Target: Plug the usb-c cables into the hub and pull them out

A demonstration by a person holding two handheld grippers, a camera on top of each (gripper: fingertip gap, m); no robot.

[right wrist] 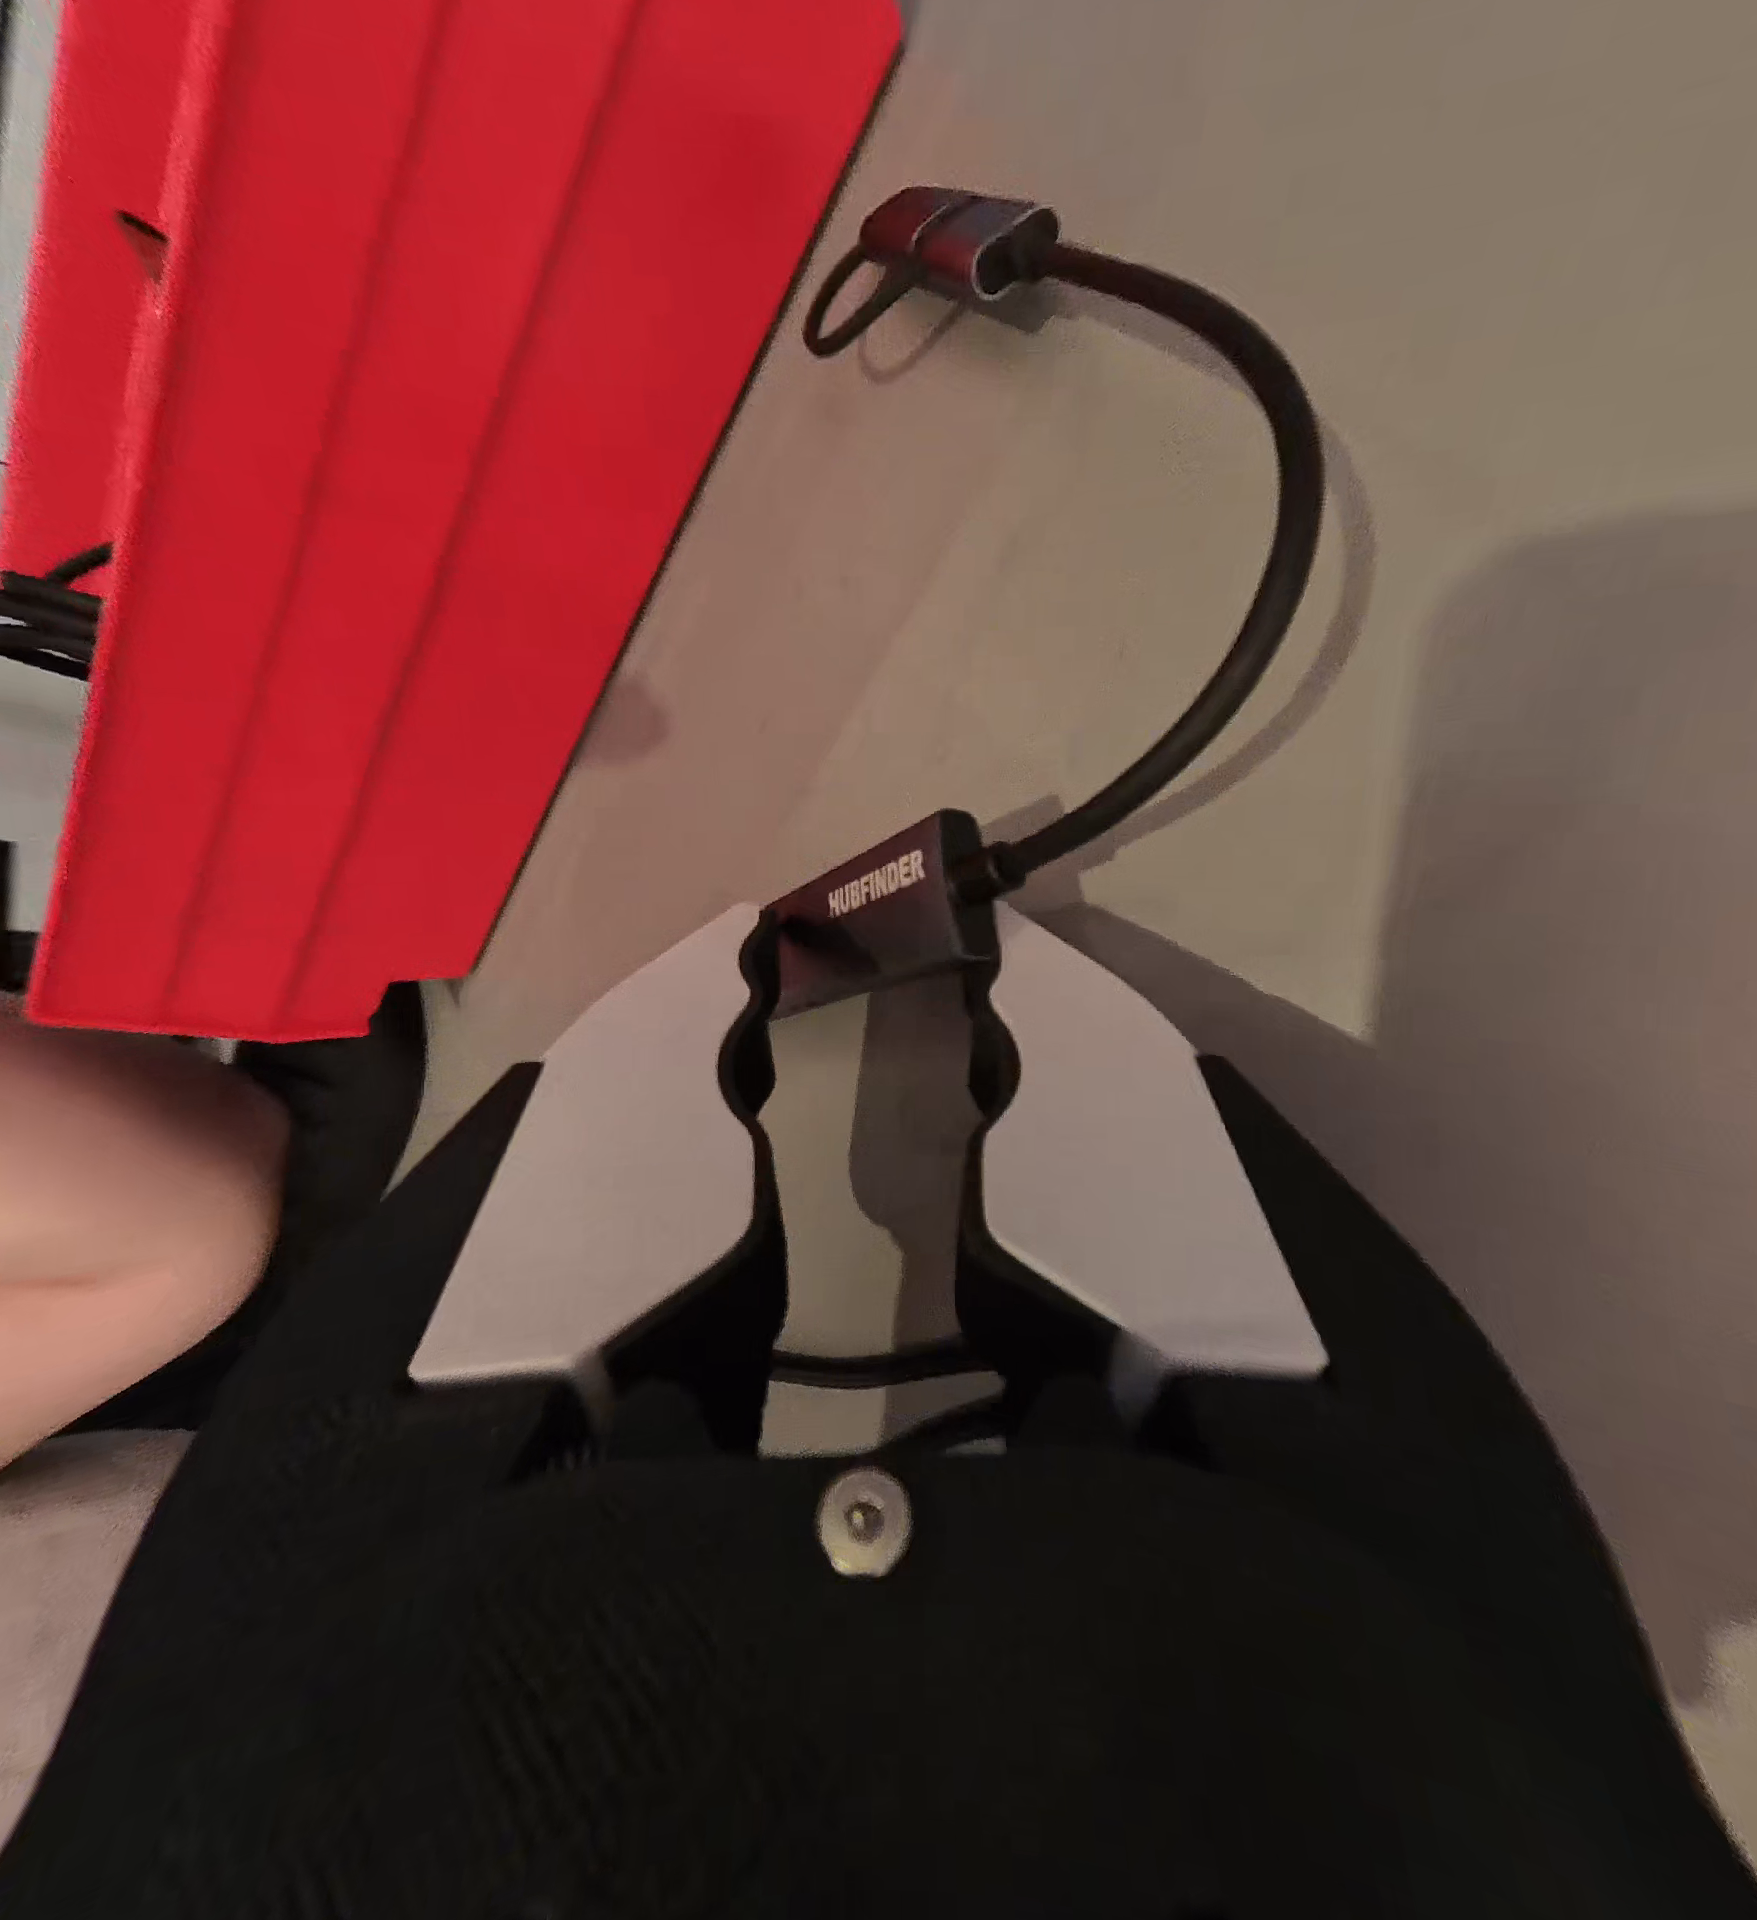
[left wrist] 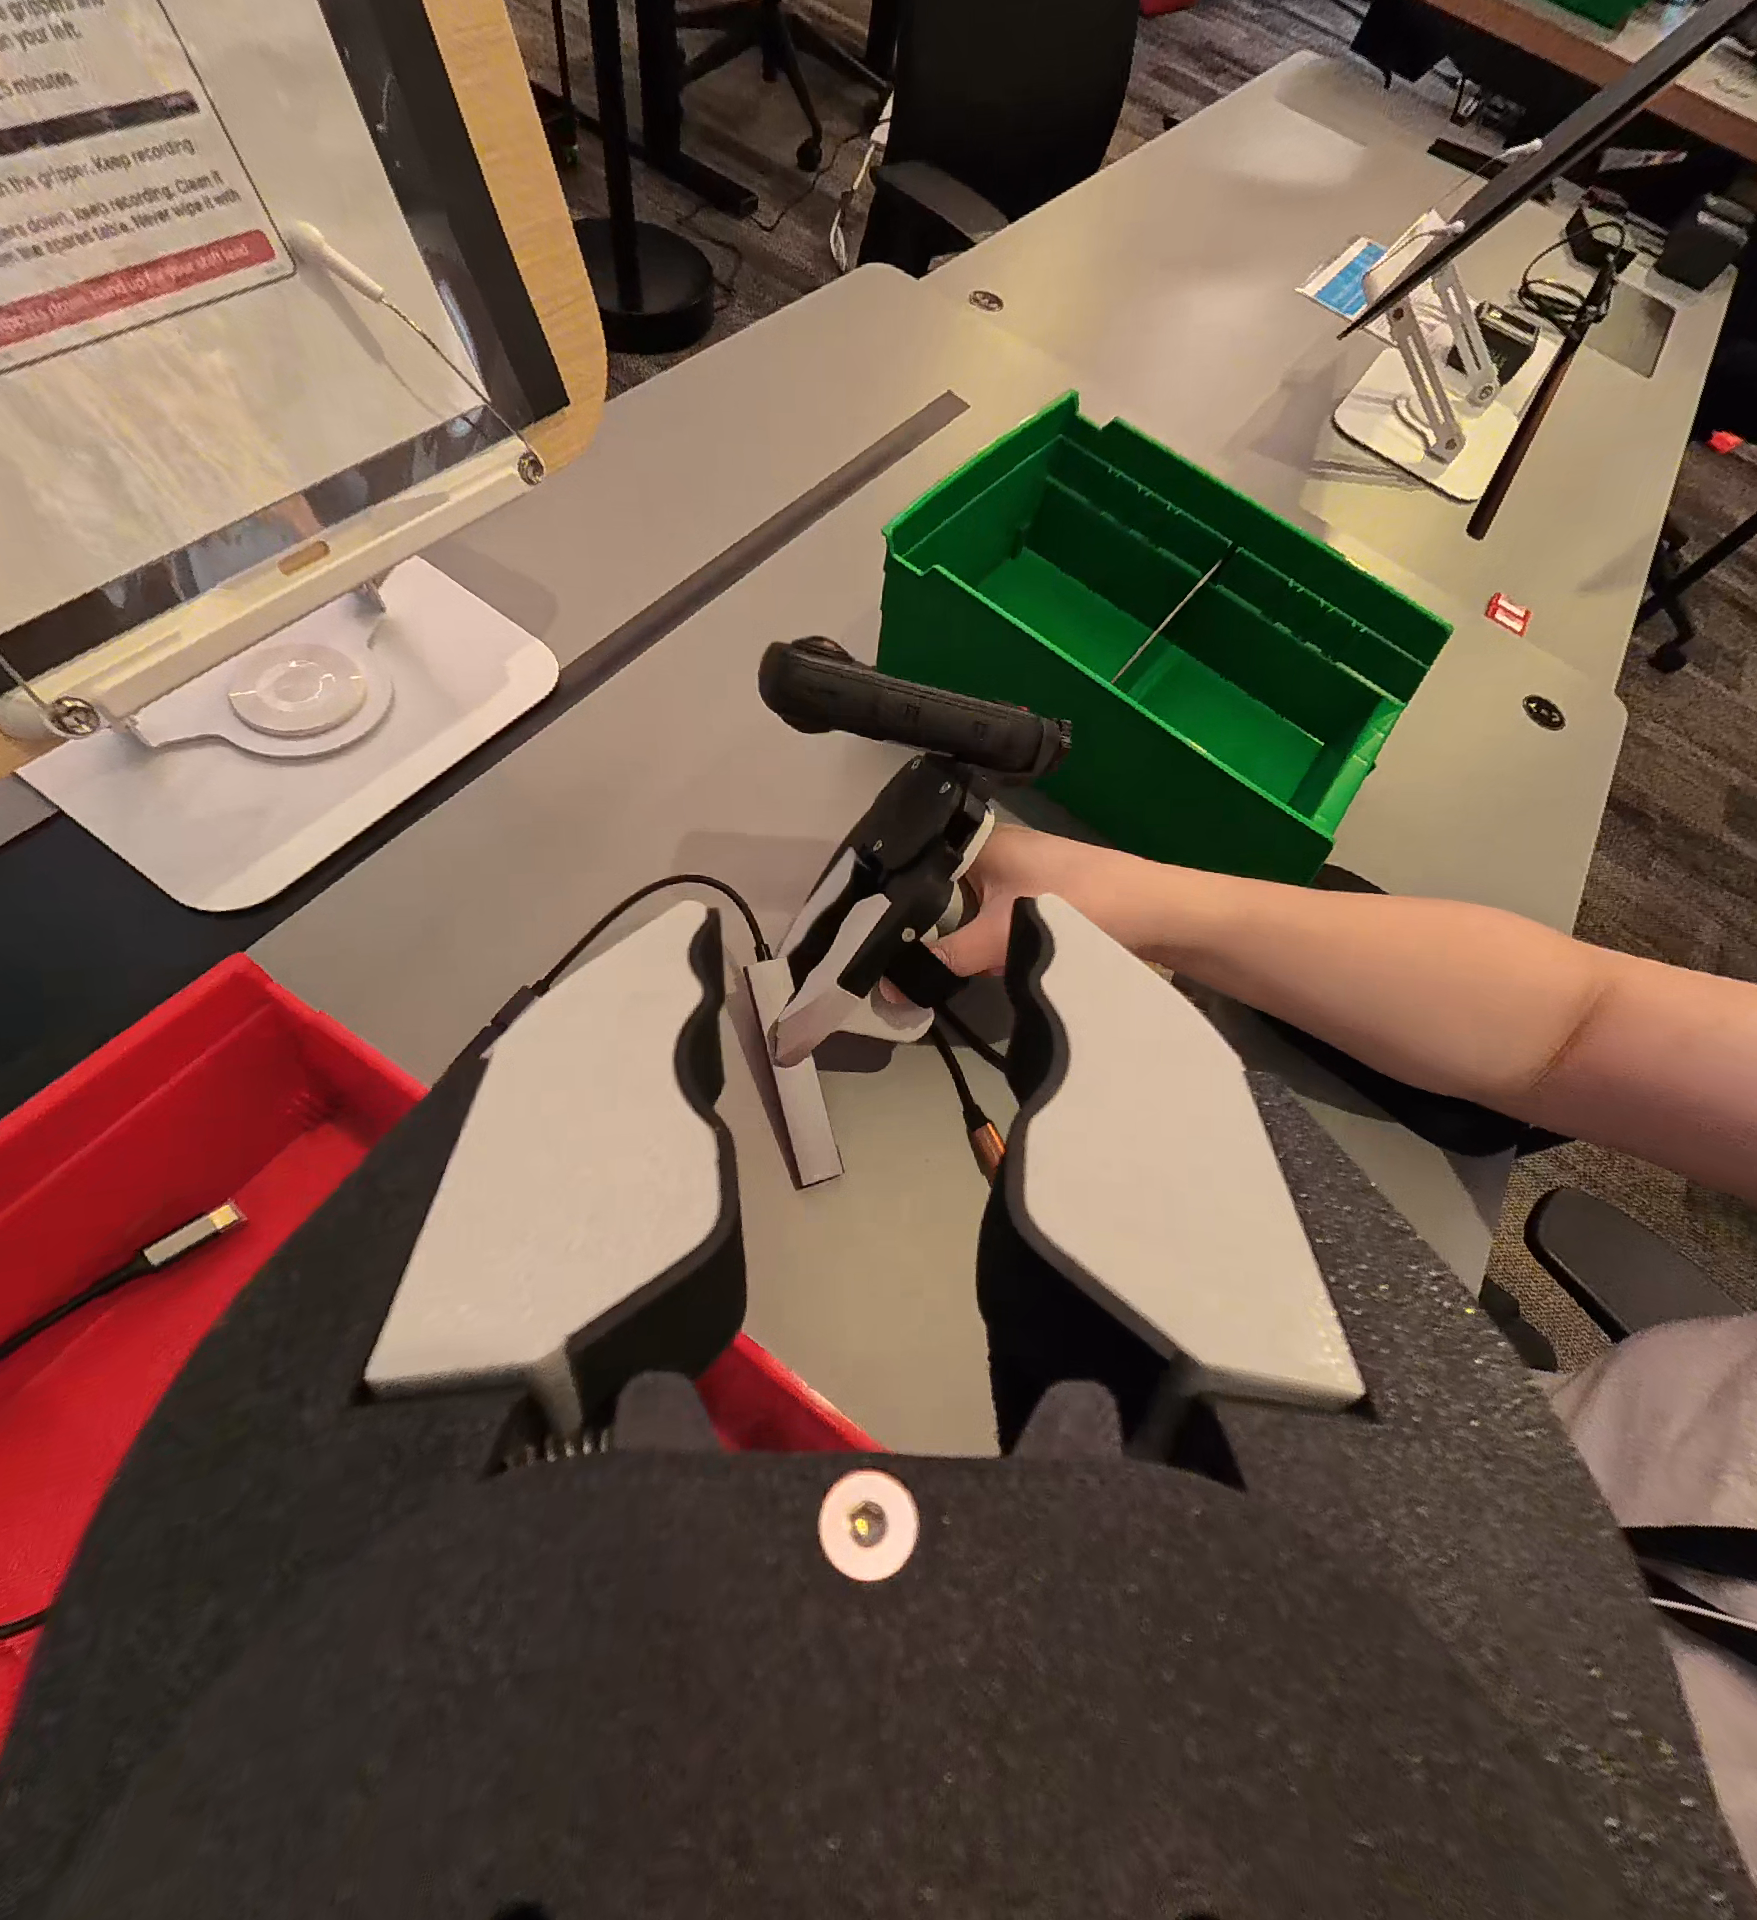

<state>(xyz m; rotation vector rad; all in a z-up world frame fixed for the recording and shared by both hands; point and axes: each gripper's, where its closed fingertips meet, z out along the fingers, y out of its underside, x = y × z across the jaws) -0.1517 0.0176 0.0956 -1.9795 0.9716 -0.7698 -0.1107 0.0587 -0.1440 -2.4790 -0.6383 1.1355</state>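
Note:
A slim grey hub (left wrist: 789, 1091) lies on the grey table, with its own black lead (left wrist: 645, 904) curling off its far end. My right gripper (right wrist: 869, 961) is shut on the hub (right wrist: 879, 914) near that end; it also shows in the left wrist view (left wrist: 812, 1023). The lead (right wrist: 1258, 582) ends in a dark plug (right wrist: 967, 244). My left gripper (left wrist: 869, 925) is open and empty, hovering above and in front of the hub. A black cable with a copper plug (left wrist: 986, 1141) lies on the table to the right of the hub. A silver-plugged cable (left wrist: 193, 1231) lies in the red bin.
The red bin (left wrist: 230, 1049) sits at the left, close to the hub, and its side (right wrist: 386, 520) fills the right wrist view's left. A green divided bin (left wrist: 957, 665) stands behind. A tablet on a white stand (left wrist: 292, 707) is at the far left. The person's arm (left wrist: 1373, 987) reaches in from the right. The grippers' ends are close to 25 centimetres from one another.

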